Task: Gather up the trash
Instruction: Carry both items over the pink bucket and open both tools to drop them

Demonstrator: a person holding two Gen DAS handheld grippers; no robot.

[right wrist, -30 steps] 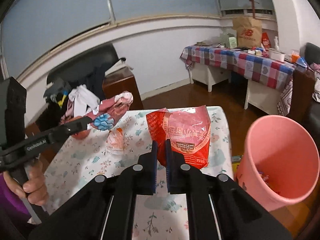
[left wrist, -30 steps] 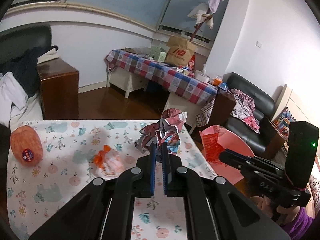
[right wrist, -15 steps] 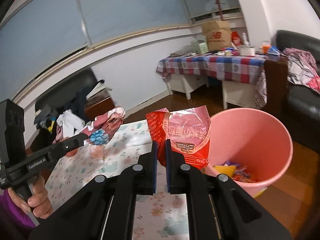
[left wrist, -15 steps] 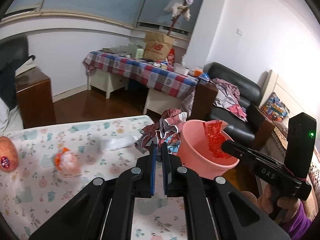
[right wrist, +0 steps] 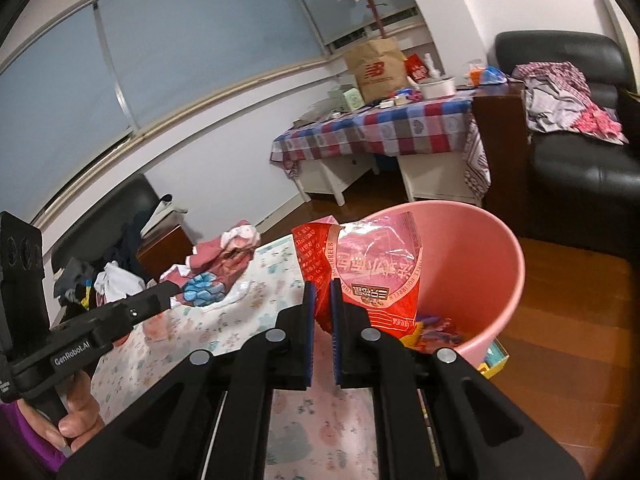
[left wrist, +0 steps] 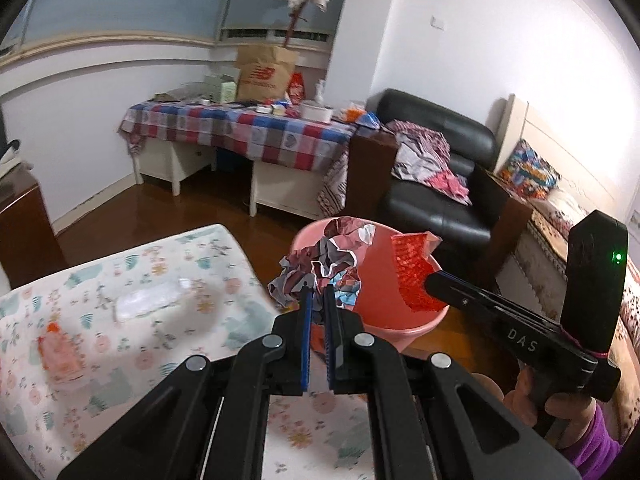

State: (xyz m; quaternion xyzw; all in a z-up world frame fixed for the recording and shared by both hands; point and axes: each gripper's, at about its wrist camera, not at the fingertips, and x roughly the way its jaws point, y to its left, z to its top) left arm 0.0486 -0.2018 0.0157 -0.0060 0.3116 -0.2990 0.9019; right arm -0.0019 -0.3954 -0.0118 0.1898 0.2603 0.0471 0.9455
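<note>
Both loads have been carried over the bin (right wrist: 472,248), wrapper (left wrist: 320,268) pinched in left gripper (left wrist: 316,300), bag (right wrist: 368,268) in right gripper (right wrist: 322,296), ready for dropping.

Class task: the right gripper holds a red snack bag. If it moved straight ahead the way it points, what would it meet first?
Probably the pink bin: the right gripper, shut on the red snack bag, points at its open mouth, likely meeting the inner far wall, though depth is unclear.

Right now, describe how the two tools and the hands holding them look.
Both tools are black plastic with blue ribbed finger pads and round silver pivot bolts. The right tool reads "DAS" and shows a green light on its body; the left tool reads "GenRobot.AI". Bare hands grip the handles, with purple sleeves.
</note>
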